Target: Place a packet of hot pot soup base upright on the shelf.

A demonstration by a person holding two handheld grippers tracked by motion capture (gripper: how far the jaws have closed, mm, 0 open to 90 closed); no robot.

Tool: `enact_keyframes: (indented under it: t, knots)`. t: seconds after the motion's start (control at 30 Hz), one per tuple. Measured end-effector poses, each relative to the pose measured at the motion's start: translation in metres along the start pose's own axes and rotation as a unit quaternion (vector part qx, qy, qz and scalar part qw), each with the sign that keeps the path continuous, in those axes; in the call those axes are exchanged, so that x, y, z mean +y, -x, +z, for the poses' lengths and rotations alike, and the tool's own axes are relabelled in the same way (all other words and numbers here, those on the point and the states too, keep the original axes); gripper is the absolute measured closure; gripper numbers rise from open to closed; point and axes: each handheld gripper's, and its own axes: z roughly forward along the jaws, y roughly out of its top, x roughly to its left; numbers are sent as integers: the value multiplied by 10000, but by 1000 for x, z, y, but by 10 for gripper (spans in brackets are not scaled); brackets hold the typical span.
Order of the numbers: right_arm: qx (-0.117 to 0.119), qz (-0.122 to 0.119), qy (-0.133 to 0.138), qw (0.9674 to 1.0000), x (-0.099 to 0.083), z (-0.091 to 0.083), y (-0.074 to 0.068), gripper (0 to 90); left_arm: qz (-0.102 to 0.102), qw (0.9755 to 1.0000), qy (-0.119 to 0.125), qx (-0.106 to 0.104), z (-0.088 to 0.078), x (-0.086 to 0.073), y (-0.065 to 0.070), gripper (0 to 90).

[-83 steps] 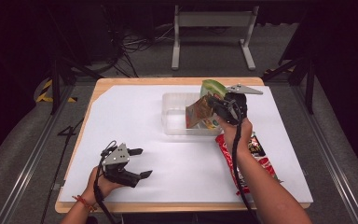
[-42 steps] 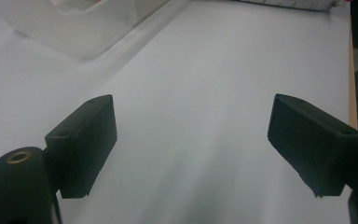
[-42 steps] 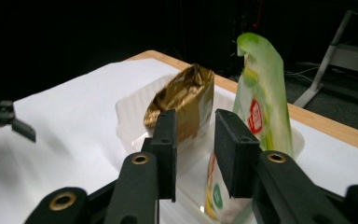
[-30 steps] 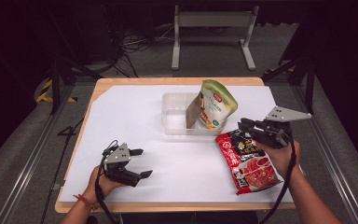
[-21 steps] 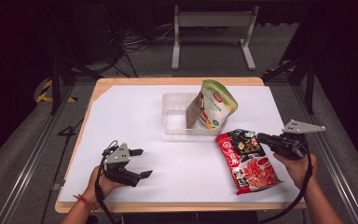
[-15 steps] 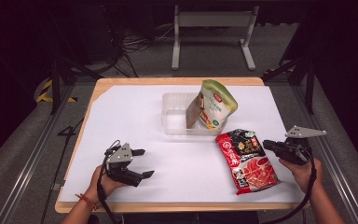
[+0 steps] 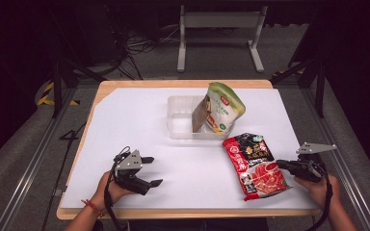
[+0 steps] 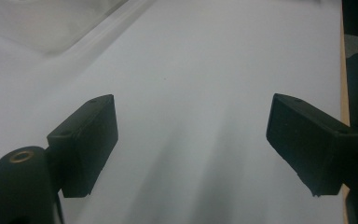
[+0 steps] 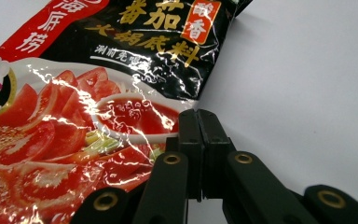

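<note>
My right gripper [image 9: 199, 122], jaws just closed together on nothing, red sauce packet [image 9: 88, 107] at their tips, my left gripper [image 8: 191, 144], jaws apart over bare bench [image 8: 205, 70].

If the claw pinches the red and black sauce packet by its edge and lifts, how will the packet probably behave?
The red and black sauce packet looks like thin, crinkled film, so it would likely sag rather than stay flat. Its glossy surface may slip between the pads. It lies flat on the white table cover, so the shut right claw at its edge may struggle to get under it.
</note>
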Motion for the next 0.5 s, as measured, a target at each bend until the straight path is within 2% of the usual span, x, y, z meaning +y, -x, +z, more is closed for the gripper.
enact_keyframes:
  t: [0.27,0.37,0.47,0.5]
  knots:
    - [152,38,-8,9999,-3,-1,0,900,-6,10000,-54,-25,2,-1,0,174]
    - [360,110,5,9993,-5,-1,2,900,-17,10000,-53,-36,2,-1,0,176]
    - [663,32,-73,9978,-4,3,-4,900,-11,10000,-69,-43,3,-1,0,177]
    - [658,-23,-64,9978,-3,4,-7,900,-11,10000,-76,-47,3,-1,0,177]
